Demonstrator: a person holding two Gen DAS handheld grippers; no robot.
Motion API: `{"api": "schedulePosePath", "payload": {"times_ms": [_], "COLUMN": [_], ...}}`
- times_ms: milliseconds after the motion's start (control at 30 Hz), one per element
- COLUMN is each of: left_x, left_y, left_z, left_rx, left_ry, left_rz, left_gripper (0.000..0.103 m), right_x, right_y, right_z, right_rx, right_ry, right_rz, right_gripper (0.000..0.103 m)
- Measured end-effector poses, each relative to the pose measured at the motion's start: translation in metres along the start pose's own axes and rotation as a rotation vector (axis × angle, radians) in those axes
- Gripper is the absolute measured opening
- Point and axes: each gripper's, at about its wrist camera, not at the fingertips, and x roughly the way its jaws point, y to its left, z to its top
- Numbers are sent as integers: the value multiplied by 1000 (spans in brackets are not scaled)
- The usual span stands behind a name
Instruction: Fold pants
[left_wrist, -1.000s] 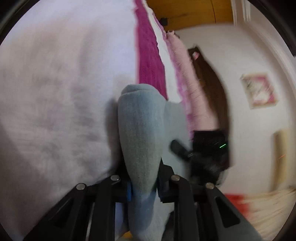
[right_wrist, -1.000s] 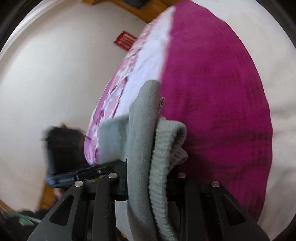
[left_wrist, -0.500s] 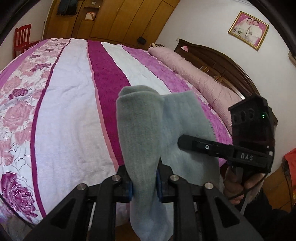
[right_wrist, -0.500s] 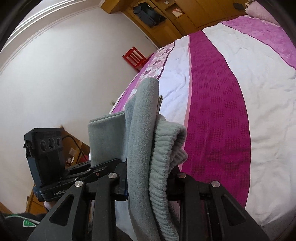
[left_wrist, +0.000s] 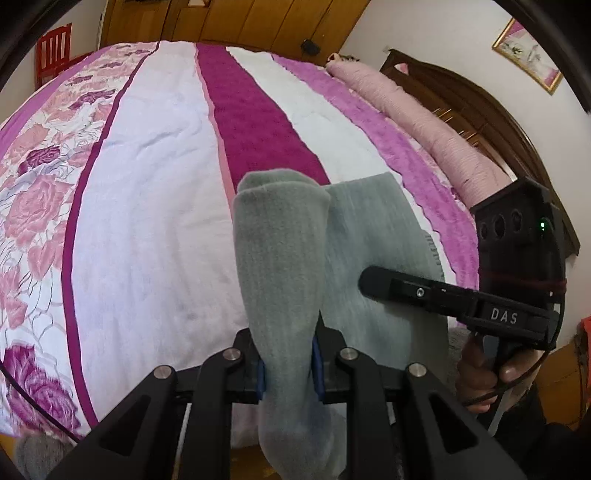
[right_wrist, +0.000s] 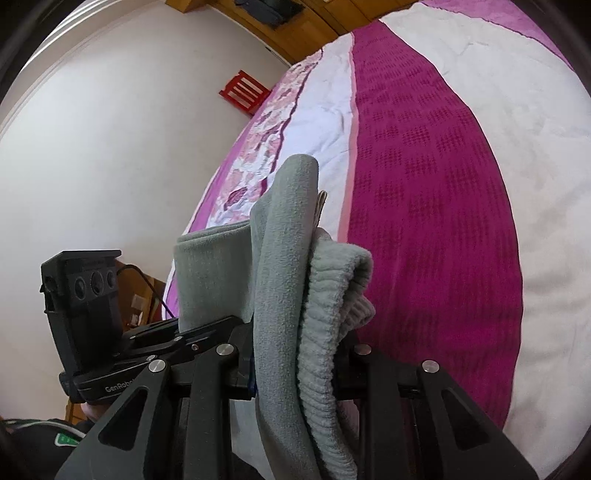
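Grey fleece pants hang bunched over the near edge of a bed with a pink, white and magenta striped cover. My left gripper is shut on one fold of them, which stands up between the blue pads. In the right wrist view my right gripper is shut on a thicker bunch of the pants, with the ribbed waistband on its right side. A flat span of grey cloth runs between the two grips. The pants' lower part is hidden below both grippers.
A hand holds the right gripper's handle at the bed's near right. A long pink bolster lies along the dark wooden headboard. A red chair stands at the far left, wooden wardrobes behind the bed.
Both grippers have risen with the pants still clamped, so the bed now lies further below. The left gripper has rolled upright; its view went from tilted and blurred to level.
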Motion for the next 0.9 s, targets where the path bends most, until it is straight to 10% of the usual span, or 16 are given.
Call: {"api": "schedulePosePath", "payload": {"times_ms": [900], "left_x": [118], "left_y": [13], "left_z": [135], "left_rx": [276], "left_ry": [25], "left_rz": [225], "left_gripper": [19], "right_x": [72], "right_y": [-68], "right_z": [153], "right_rx": [25], "right_ry": [-32], "right_rz": [-70], "right_gripper": [26]}}
